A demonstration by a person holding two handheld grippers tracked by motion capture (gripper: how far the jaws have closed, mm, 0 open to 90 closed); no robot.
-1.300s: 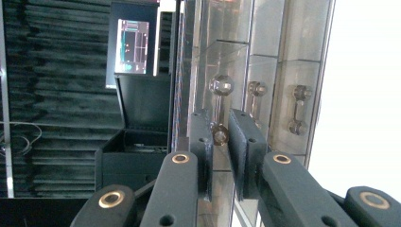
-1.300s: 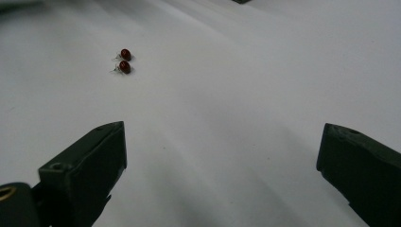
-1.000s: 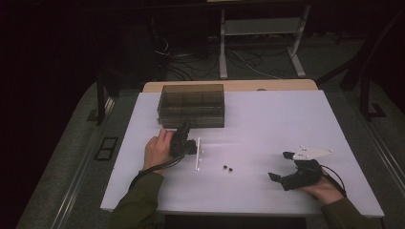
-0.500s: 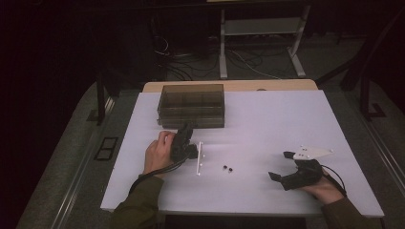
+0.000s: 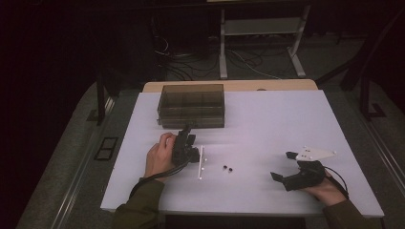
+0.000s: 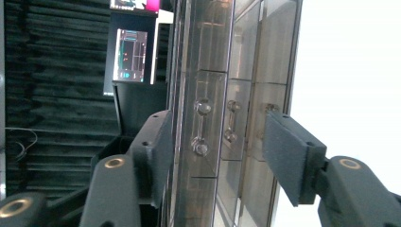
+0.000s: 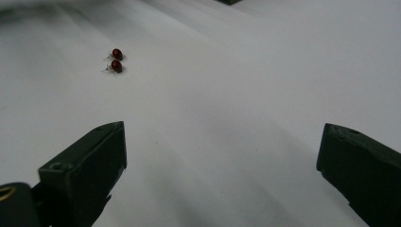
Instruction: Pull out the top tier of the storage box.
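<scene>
A smoky clear box (image 5: 191, 106) with several compartments stands at the back of the white table (image 5: 267, 119). My left gripper (image 5: 187, 132) points at its front wall from close by. In the left gripper view the box (image 6: 236, 71) appears turned sideways, with a small clear handle (image 6: 201, 127) on it. The left gripper (image 6: 218, 137) has just been opening, and its pads (image 6: 291, 156) press on nothing. Two small dark red beads (image 5: 227, 168) lie mid-table beside a thin white stick (image 5: 201, 162). My right gripper (image 5: 282, 165) rests open at the right, its jaws (image 7: 227, 142) aimed toward the beads (image 7: 116, 60).
A wooden board edge (image 5: 229, 86) shows behind the table. Beyond it are cables and a white metal stand (image 5: 258, 28) on the dark floor. Bare table surface (image 5: 286, 124) stretches between the box and the right gripper.
The left gripper's jaws have spread apart in front of the box. Both hands have stayed almost where they were.
</scene>
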